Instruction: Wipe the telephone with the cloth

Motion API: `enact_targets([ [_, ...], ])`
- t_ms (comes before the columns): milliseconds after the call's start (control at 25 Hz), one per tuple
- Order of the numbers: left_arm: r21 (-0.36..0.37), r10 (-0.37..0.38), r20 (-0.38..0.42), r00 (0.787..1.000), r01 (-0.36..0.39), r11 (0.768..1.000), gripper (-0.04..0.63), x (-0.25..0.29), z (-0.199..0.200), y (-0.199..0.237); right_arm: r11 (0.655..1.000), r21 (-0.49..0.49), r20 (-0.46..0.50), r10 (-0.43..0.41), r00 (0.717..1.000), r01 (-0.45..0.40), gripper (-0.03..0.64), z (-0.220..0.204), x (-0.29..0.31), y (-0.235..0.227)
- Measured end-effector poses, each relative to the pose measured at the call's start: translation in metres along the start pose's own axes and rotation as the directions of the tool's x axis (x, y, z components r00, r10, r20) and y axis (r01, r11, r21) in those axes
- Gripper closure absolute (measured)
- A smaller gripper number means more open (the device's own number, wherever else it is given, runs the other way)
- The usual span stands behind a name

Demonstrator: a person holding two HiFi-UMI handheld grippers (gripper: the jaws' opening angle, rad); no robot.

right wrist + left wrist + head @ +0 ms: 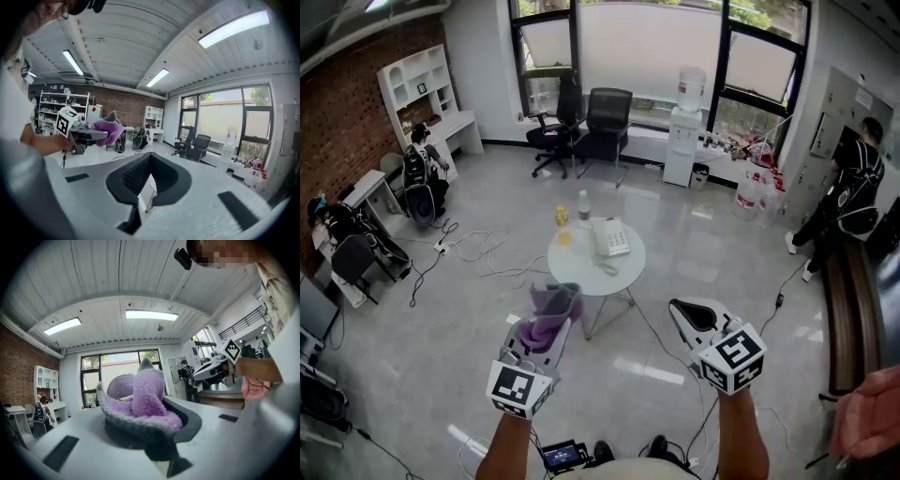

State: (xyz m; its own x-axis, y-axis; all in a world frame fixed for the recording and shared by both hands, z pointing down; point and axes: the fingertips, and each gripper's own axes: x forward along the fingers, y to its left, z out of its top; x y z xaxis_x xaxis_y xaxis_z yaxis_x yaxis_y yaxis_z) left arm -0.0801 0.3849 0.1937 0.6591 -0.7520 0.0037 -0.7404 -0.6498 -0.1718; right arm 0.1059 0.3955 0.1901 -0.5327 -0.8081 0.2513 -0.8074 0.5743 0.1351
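Observation:
A white telephone [610,237] lies on a small round white table [623,271] in the middle of the room, well ahead of both grippers. My left gripper [551,317] is shut on a purple and grey cloth [548,312], which bulges out of its jaws [140,397]. My right gripper [693,321] is shut and holds nothing; its jaws stand together [149,180]. Both grippers are held up in the air, short of the table. From the right gripper view the left gripper [98,131] with the cloth [107,130] shows at the left.
On the table also stand a bottle [584,206] and small yellow items [563,225]. Cables [478,251] run over the floor. Office chairs [605,127] and a water dispenser [684,141] stand by the windows. A person [848,202] stands at the right.

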Motion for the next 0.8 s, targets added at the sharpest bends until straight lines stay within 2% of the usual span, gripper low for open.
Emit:
enact_targets([
  [200, -0.017, -0.011, 0.005, 1.0, 0.011, 1.0, 0.517, -0.007, -0.009, 0.02, 1.0, 0.006, 0.008, -0.005, 1.0, 0.005, 0.624, 0.004, 0.017, 0.013],
  [440, -0.027, -0.018, 0.001, 1.0, 0.018, 0.999, 0.517, -0.01, -0.019, 0.03, 0.998, 0.07, 0.042, -0.003, 0.999, 0.0, 0.624, 0.006, 0.031, 0.014],
  [800, -0.031, 0.024, -0.03, 0.999, -0.025, 0.999, 0.517, 0.005, -0.031, 0.056, 0.996, 0.079, 0.064, 0.03, 0.998, -0.035, 0.624, 0.013, 0.077, -0.012],
])
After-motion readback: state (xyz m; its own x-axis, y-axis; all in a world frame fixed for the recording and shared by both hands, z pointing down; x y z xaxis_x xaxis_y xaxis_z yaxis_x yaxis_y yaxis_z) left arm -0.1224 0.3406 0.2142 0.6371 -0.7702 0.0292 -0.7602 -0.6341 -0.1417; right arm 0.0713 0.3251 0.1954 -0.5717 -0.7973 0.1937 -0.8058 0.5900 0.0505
